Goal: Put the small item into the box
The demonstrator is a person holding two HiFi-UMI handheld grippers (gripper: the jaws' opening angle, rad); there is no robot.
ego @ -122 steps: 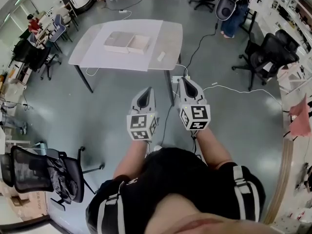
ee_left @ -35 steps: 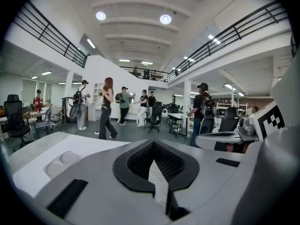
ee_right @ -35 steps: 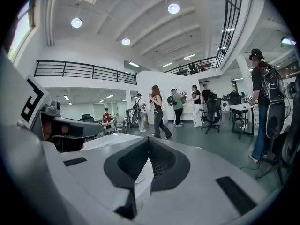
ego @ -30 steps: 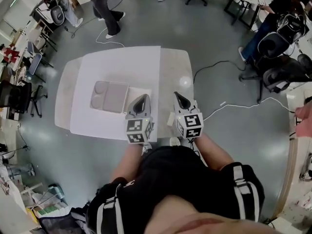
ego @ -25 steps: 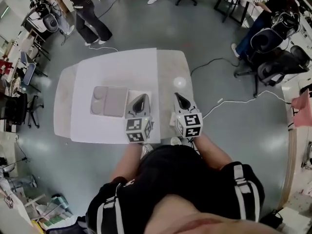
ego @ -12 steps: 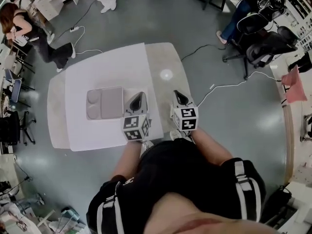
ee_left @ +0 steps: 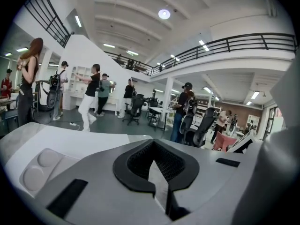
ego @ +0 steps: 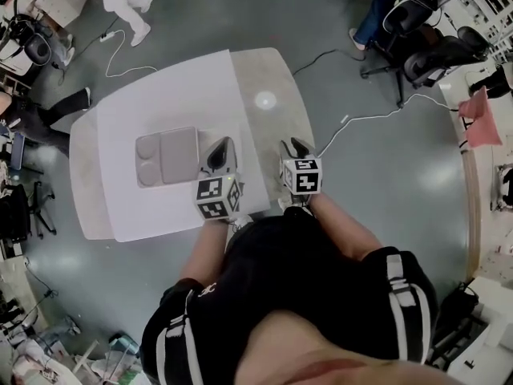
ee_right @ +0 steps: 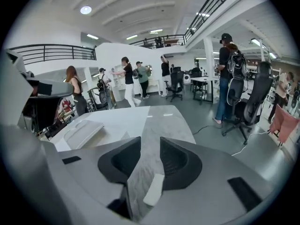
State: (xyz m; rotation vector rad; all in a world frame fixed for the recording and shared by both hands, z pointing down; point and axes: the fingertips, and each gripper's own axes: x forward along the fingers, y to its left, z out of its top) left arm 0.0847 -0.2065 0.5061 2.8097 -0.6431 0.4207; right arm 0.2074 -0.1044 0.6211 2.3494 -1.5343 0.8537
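A small white oblong item (ee_right: 153, 190) lies on the grey marbled strip of the table (ee_right: 161, 118), right below the gap of my right gripper (ee_right: 150, 142). Its jaws are opening, and the item sits between them untouched by the pads. In the head view the right gripper (ego: 296, 145) hangs over the table's near right part and hides the item. A grey tray-like box part with two round hollows (ego: 167, 157) (ee_left: 42, 168) (ee_right: 84, 131) rests on the white cover. My left gripper (ego: 223, 147) (ee_left: 153, 143) is shut and empty, just right of that box part.
The table (ego: 264, 79) stands on a grey floor, with its near edge under my arms. Office chairs (ego: 429, 50) and a cable (ego: 353, 115) lie to the right. People (ee_left: 91, 95) walk behind the table, and another stands at the right (ee_right: 227, 78).
The table has come closer under both grippers, which now hang over its near part. People in the background have moved on.
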